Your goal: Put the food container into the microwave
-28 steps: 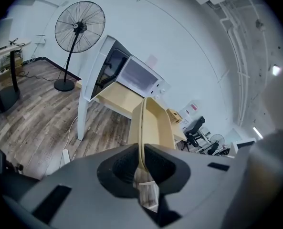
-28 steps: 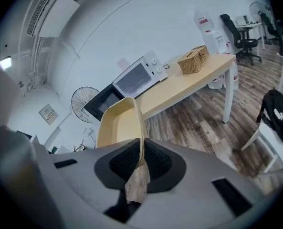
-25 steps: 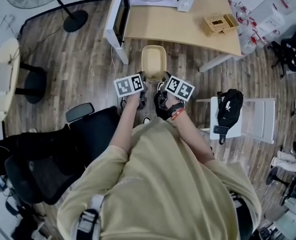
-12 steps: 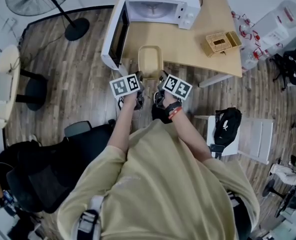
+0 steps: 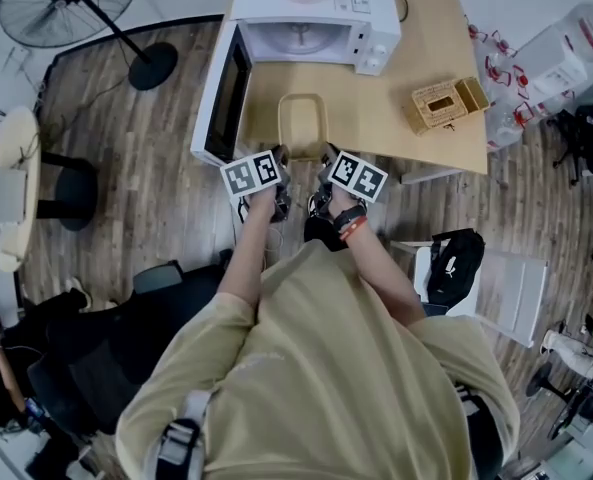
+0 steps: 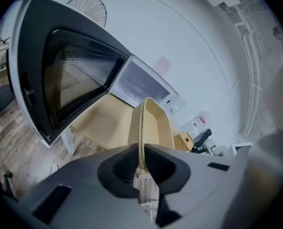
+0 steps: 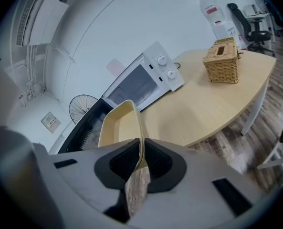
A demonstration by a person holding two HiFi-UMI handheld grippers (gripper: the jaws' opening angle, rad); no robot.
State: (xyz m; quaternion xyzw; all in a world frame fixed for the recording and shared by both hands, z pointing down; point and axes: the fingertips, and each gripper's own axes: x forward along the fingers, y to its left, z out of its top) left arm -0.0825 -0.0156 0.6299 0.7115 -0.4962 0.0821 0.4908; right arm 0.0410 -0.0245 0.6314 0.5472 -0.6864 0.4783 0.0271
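A cream-yellow food container [image 5: 302,125] hangs above the near edge of the wooden table [image 5: 431,143], held between both grippers. My left gripper [image 5: 277,158] is shut on its left rim, and the same container [image 6: 153,128] stands edge-on between the pads in the left gripper view. My right gripper [image 5: 328,158] is shut on the right rim, where the container [image 7: 120,125] rises from the jaws. The white microwave [image 5: 311,23] stands at the table's back with its door [image 5: 221,93] swung open to the left. Its open cavity [image 6: 136,85] faces the container.
A wicker box [image 5: 442,101] sits on the table to the right. A floor fan [image 5: 71,3] stands at the far left. A black bag [image 5: 450,266] lies on a white chair at the right, and a black office chair [image 5: 156,313] is at my left.
I have stepped closer to the table. The container, held by both grippers, has moved from over the floor to over the table's near edge, nearer the microwave.
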